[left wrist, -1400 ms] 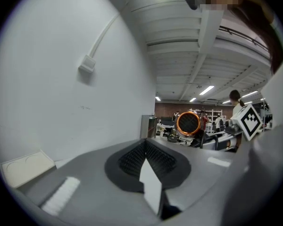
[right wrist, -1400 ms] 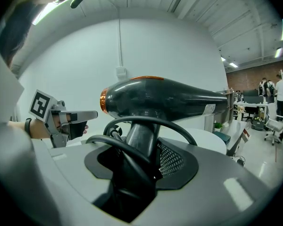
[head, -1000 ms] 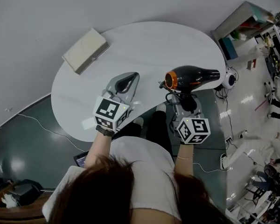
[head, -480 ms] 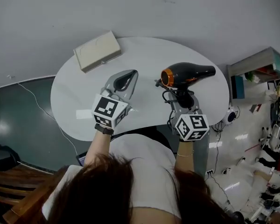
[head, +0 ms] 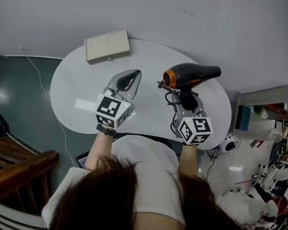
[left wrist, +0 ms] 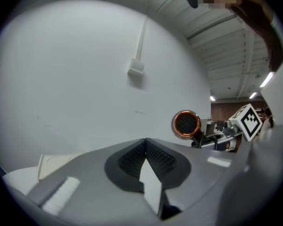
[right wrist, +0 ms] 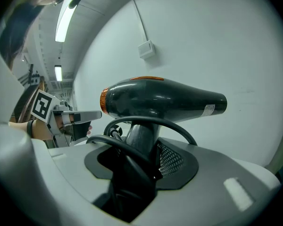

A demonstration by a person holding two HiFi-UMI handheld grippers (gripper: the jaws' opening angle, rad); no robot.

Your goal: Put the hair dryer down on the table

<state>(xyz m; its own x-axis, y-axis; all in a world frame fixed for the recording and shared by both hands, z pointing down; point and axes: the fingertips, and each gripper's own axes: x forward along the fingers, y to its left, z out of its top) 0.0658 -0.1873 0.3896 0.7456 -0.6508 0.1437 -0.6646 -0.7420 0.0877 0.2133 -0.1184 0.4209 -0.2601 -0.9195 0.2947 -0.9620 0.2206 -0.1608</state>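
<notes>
Currently, my right hand-held gripper (head: 186, 102) is clamped on the handle of the hair dryer (head: 192, 75), with the barrel level over the right part of the white worktop (head: 149, 56). My left hand-held gripper (head: 126, 82) is closed and empty. I judge this the carry step. The next move calls for lowering the dryer until it rests, then releasing.

The tabletop (head: 149, 56) is white, smooth and rounded in outline. One item lies directly on it: a flat, beige, rectangular box (head: 108, 46). The box sits at the far left rim, long side roughly parallel to that rim, well apart from the near edge.
</notes>
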